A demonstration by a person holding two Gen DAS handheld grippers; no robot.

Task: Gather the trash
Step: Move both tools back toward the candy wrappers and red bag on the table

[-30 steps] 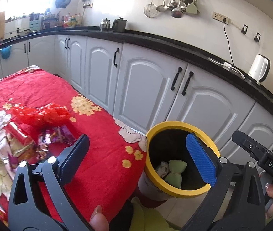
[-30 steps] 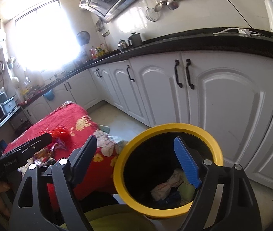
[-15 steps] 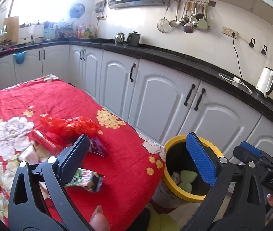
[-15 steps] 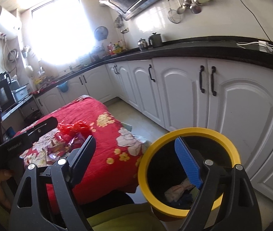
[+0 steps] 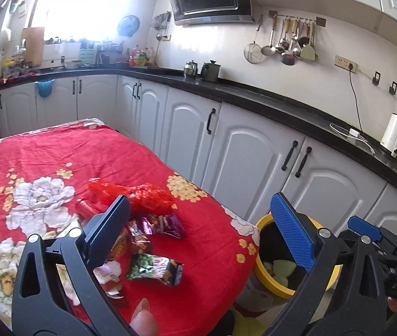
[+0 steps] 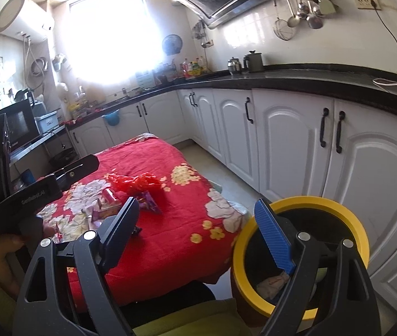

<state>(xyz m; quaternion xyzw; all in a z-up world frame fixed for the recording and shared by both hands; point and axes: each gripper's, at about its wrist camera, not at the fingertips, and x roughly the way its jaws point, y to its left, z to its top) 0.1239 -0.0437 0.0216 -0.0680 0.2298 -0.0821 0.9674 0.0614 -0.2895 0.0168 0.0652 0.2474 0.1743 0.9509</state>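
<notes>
You held both the left claw and right claw spread open and empty. The snack wrappers lay on the table, left of the yellow bin; being light, crinkly and likely slippery, they looked best pinched at a crimped end.

Left gripper and right gripper — both seemingly empty — fingers spread.

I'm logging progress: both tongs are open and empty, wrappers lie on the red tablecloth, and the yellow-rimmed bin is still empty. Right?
Not quite. The bin already holds trash, as the right wrist view shows inside its rim. The rest stands: left tongs and right tongs are open and empty, and wrappers lie on the tablecloth.
</notes>
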